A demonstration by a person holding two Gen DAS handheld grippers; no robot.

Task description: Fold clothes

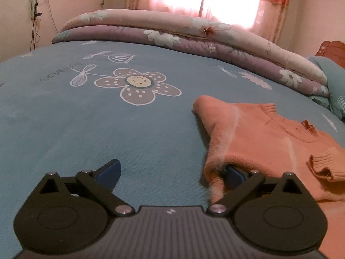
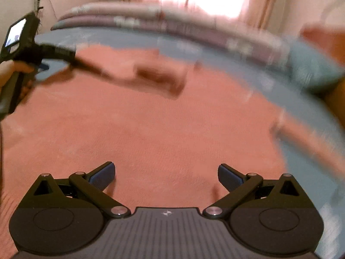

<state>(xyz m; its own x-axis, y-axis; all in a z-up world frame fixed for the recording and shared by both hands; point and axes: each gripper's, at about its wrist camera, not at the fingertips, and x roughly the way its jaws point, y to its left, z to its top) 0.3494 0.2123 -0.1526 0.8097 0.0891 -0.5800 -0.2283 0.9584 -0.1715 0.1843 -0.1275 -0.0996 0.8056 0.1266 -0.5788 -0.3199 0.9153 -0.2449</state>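
Wide-spread, the left gripper (image 1: 170, 172) has its right finger tucked under the orange sweater's (image 1: 258, 138) edge, partly hidden. That sweater lies on the blue bed (image 1: 86, 129), whose printed writing is illegible. Blurred right view: the right gripper (image 2: 166, 176) gapes over the sweater, gripping nothing; a hand (image 2: 8, 71) holds the other handle.

Dark letters (image 1: 61, 71) printed on blue bedsheet (image 1: 64, 118), left of big flower (image 1: 138, 86). Letters lie sideways and upside down in left wrist view; word cannot be read for sure. Small white mark (image 1: 170, 211) on gray ribbed body of left gripper (image 1: 170, 173), a little sign, no letters. Same kind of small white mark (image 2: 166, 213) on body of right gripper (image 2: 166, 176). Right wrist view blurry; no words there.
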